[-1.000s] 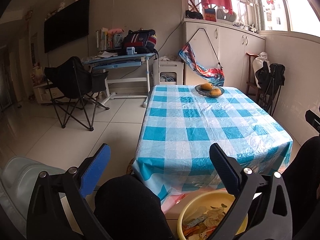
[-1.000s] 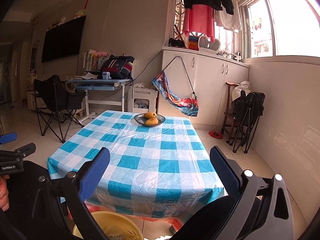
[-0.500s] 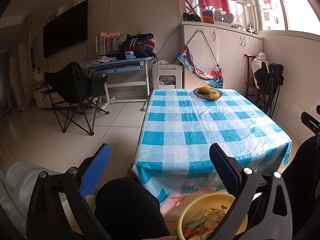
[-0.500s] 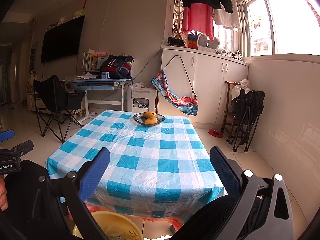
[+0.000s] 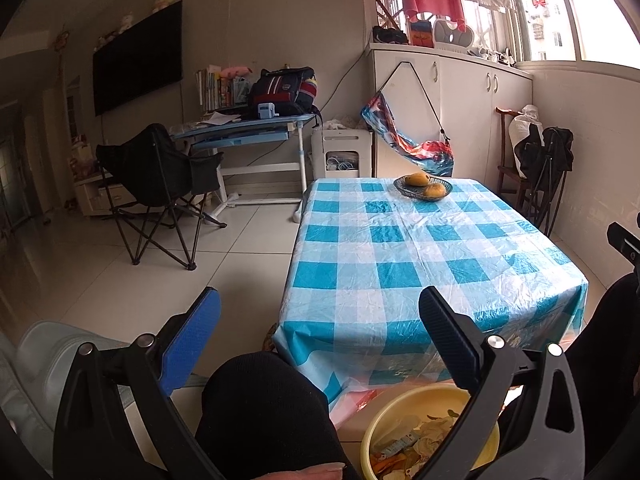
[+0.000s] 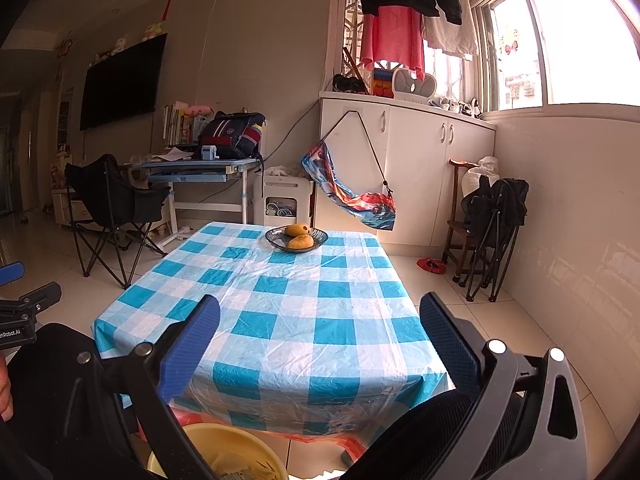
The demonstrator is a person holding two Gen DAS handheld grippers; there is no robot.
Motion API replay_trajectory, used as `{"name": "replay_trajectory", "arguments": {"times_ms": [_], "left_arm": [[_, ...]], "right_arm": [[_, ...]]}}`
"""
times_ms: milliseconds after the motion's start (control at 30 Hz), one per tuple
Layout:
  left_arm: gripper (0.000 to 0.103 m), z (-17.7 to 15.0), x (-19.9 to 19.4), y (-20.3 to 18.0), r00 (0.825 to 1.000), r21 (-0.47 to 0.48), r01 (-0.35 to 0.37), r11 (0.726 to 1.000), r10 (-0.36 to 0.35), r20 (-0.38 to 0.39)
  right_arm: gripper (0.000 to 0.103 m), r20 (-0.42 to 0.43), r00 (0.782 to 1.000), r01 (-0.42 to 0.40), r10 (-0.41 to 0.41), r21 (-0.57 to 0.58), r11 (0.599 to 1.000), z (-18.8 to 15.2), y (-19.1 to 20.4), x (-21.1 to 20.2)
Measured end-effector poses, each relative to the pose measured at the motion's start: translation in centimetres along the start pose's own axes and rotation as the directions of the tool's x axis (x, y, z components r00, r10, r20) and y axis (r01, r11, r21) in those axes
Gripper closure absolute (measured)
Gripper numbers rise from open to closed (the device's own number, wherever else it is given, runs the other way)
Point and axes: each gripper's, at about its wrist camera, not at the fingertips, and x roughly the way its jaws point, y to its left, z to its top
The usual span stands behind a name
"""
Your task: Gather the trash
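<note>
While both the left tool (image 5: 320, 320) and right tool (image 6: 320, 320) gape wide and empty, the round yellow plastic basin (image 5: 400, 420) of scraps (wrappers, peelings) sits on the floor below the blue-checked counter (image 5: 420, 256).

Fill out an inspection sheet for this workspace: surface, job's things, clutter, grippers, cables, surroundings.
Surface: table under a blue-and-white checked plastic cloth; its top bears only the fruit bowl.
Job's things: yellow basin on the floor at the table's near end, holding wrappers and peelings; no loose trash seen on the table.
Clutter: dark fruit bowl with yellow fruit, at the far end.
Grippers: left gripper open, empty; right gripper open, empty.
Cables: a dark cord runs down the back wall toward the desk.
Surroundings: black folding chair, wall TV, white cabinets, hanging laundry.
</note>
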Motion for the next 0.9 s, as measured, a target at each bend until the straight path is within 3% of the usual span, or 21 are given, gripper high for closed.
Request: {"name": "replay_trajectory", "arguments": {"times_ms": [900], "left_arm": [[0.007,-0.16,0.00,-0.23,1.000,0.018,-0.008,1.000,0.008,0.009]], "right_arm": [[0.007,-0.006,1.000,0.001,-0.001,-0.008,1.000,0.07,0.15,0.08]]}}
